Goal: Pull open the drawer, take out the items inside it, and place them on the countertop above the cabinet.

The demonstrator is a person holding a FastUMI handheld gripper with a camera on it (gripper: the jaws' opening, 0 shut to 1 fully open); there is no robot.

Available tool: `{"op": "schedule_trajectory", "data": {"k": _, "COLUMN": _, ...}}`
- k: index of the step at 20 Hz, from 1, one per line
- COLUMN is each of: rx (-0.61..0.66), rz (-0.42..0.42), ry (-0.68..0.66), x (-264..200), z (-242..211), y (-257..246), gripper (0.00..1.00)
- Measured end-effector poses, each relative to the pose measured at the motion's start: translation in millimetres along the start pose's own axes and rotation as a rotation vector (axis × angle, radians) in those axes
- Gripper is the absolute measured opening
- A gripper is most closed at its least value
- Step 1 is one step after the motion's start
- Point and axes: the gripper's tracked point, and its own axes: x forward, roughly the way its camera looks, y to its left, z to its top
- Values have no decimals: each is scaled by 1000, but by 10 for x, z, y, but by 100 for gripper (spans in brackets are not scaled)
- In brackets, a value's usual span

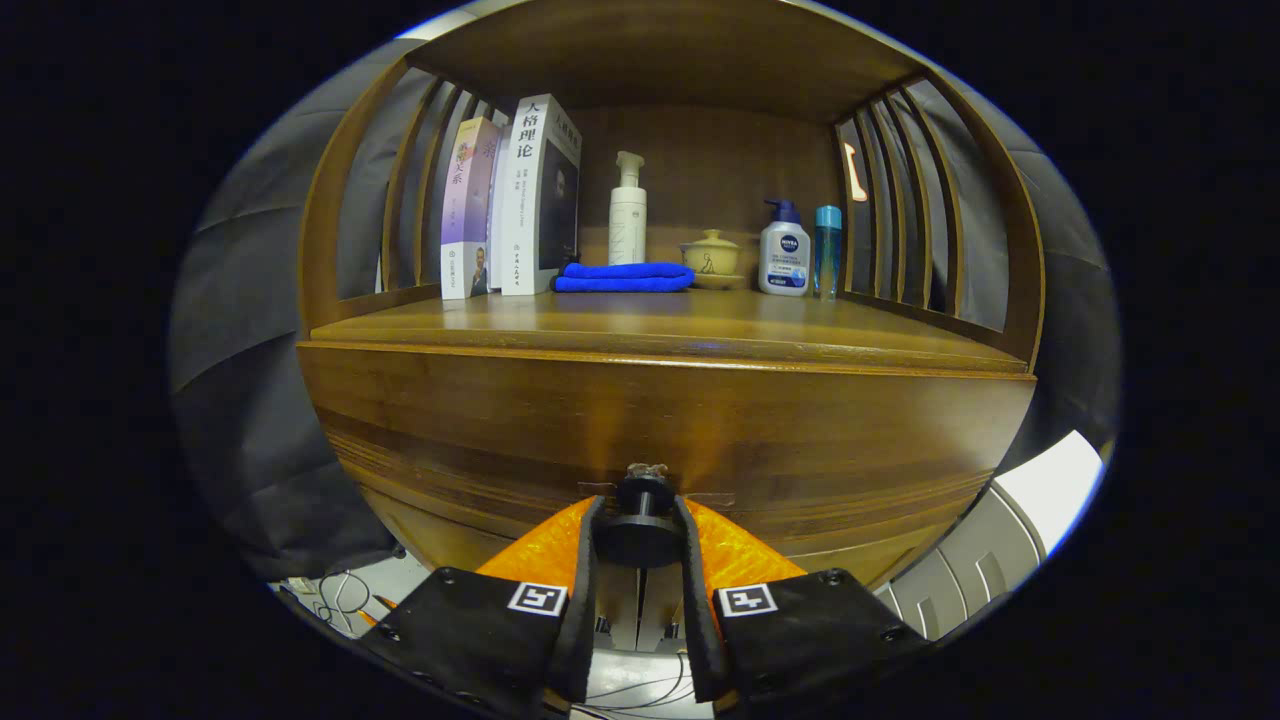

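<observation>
A brown wooden cabinet has a closed drawer front [700,430] facing me, with a dark round knob [643,520] at its middle. My gripper [640,530] is shut on that knob, one finger pressing each side of it. Above the drawer front runs the wooden countertop [660,330], inside a shelf with slatted sides. What the drawer holds is hidden behind its front.
At the back of the countertop stand two books [515,205], a white pump bottle [627,210], a folded blue cloth [625,277], a small yellow lidded pot [711,258], a white bottle with a blue pump [784,252] and a slim blue bottle [827,250]. Cables [335,600] lie on the floor to the left.
</observation>
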Motion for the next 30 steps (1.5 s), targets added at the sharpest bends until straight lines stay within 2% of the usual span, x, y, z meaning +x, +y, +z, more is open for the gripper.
{"op": "schedule_trajectory", "data": {"k": 2, "rx": -30, "rz": 10, "ry": 0, "x": 3, "z": -18, "y": 1, "gripper": 29}}
{"op": "schedule_trajectory", "data": {"k": 13, "rx": -63, "rz": -6, "ry": -12, "x": -92, "z": -31, "y": -9, "gripper": 29}}
{"op": "schedule_trajectory", "data": {"k": 15, "rx": -89, "rz": -11, "ry": -10, "x": -100, "z": -56, "y": -13, "gripper": 20}}
{"op": "schedule_trajectory", "data": {"k": 30, "rx": -86, "rz": 21, "ry": 12, "x": -427, "z": -175, "y": -8, "gripper": 20}}
